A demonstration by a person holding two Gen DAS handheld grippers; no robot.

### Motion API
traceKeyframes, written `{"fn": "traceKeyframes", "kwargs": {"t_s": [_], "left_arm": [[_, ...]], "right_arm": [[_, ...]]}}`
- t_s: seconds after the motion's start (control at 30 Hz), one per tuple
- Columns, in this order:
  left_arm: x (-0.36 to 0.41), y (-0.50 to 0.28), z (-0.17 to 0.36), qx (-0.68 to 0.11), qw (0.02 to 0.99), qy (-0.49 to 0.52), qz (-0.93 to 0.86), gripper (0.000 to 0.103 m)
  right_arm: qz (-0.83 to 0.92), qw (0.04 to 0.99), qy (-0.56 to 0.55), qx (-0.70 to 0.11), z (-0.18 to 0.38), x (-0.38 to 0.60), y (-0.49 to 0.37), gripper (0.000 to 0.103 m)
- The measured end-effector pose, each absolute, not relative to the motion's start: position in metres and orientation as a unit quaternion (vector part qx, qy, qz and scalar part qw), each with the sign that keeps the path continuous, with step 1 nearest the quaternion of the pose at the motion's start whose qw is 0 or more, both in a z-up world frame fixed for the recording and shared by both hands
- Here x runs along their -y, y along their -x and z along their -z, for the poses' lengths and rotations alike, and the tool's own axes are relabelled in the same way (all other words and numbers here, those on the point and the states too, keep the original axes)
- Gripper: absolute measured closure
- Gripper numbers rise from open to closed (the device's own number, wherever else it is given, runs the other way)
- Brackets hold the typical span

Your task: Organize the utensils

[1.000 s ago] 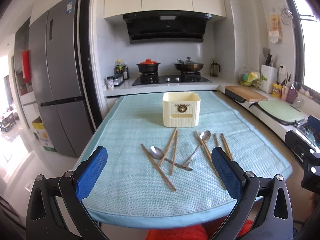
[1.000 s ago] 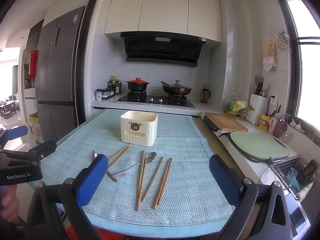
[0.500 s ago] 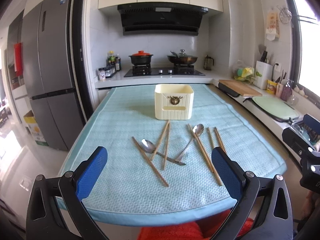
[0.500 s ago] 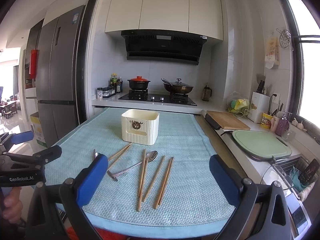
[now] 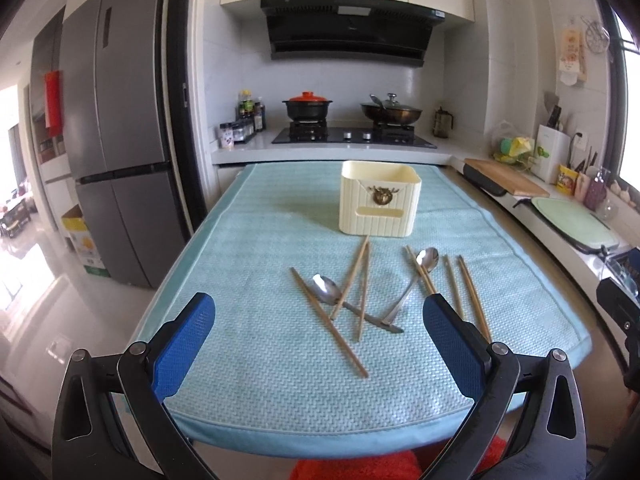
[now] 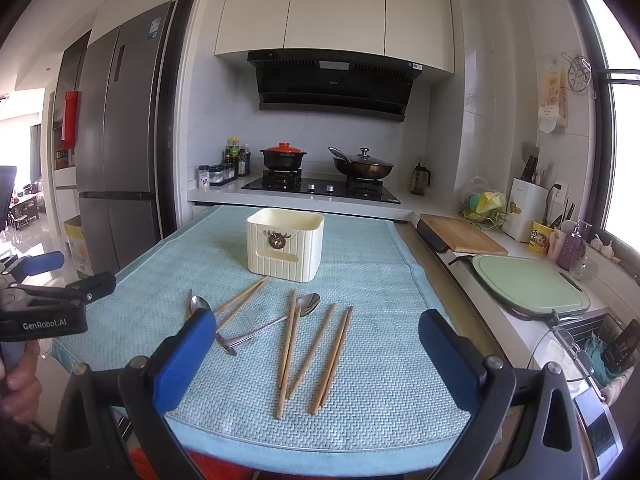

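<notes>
Chopsticks [image 6: 312, 354] and two spoons [image 5: 329, 290] lie loose on the blue mat [image 5: 248, 240], crossing one another, just in front of the cream holder [image 5: 380, 204] at about 12 o'clock from the pile. Nothing is in the holder yet as far as can be seen.

The left gripper [image 5: 316, 344] hangs wide open over the near edge, holding nothing; the right gripper [image 6: 316, 360] is likewise spread and empty.

Best start, I judge, is an outlying piece: the pair at the right gripper's 12 o'clock lies clear of the spoons. Pinch mid-shaft, lift cleanly, then drop upright into the holder.
</notes>
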State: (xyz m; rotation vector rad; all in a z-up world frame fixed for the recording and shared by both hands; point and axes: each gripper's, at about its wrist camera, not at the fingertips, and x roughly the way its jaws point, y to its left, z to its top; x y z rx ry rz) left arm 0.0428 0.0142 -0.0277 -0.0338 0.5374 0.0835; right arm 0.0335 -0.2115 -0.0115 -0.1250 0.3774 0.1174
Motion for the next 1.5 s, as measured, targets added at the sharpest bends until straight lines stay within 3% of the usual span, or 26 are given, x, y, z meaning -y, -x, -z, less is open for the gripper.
{"fn": "traceKeyframes", "kwargs": {"t_s": [0.9, 1.5], "left_arm": [[-0.033, -0.098, 0.076, -0.347, 0.934, 0.016, -0.082, 0.0], [-0.071, -0.163, 0.133, -0.451, 0.885, 0.095, -0.061, 0.0]], "right_arm": [[-0.051, 0.958, 0.018, -0.281, 0.047, 0.232, -0.09, 0.0], [-0.024, 0.928, -0.002, -0.372, 0.091, 0.259, -0.139, 0.0]]}}
